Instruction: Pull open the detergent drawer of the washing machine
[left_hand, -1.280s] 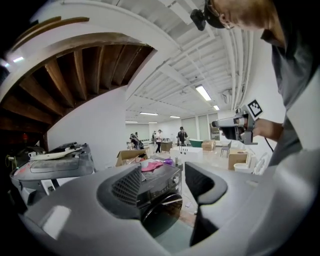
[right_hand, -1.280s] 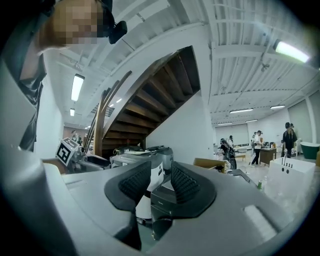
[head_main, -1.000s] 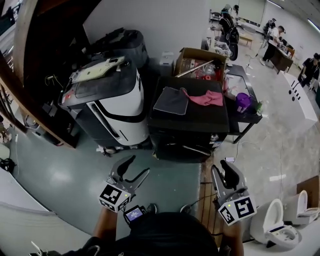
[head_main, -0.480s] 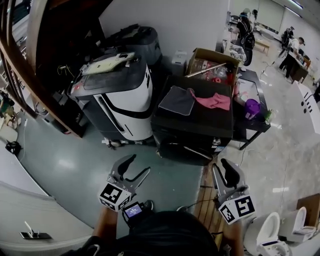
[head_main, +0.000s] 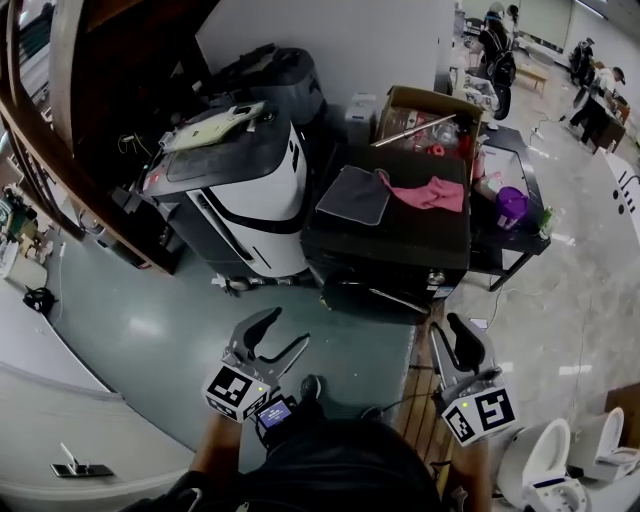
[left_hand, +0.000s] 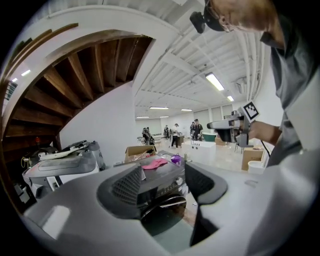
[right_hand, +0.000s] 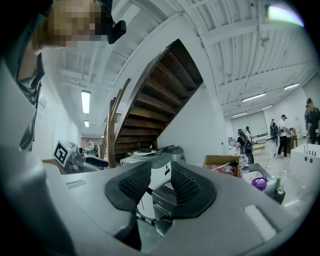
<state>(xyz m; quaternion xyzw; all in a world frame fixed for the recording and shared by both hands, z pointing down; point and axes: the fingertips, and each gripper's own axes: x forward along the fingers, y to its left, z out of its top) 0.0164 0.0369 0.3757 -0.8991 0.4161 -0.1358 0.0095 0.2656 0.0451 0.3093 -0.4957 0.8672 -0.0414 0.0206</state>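
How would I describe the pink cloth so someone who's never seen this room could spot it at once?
Find the black front-loading washing machine in the middle of the floor. Two cloths lie on its top, near an open cardboard box. The pink cloth is the crumpled one on the right; its neighbour is a flat grey square cloth.

Washing machine (head_main: 390, 240) — black casing, matt top, slight sheen on the front. Grey cloth (head_main: 353, 195) and pink cloth (head_main: 425, 192): soft, matt fabric. Cardboard box (head_main: 418, 99): brown, dull. Floor (head_main: 150, 345) — green, smooth, glossy, with glare. Stair beam (head_main: 63, 50): dark wood. Purple cup (head_main: 512, 208): shiny plastic.
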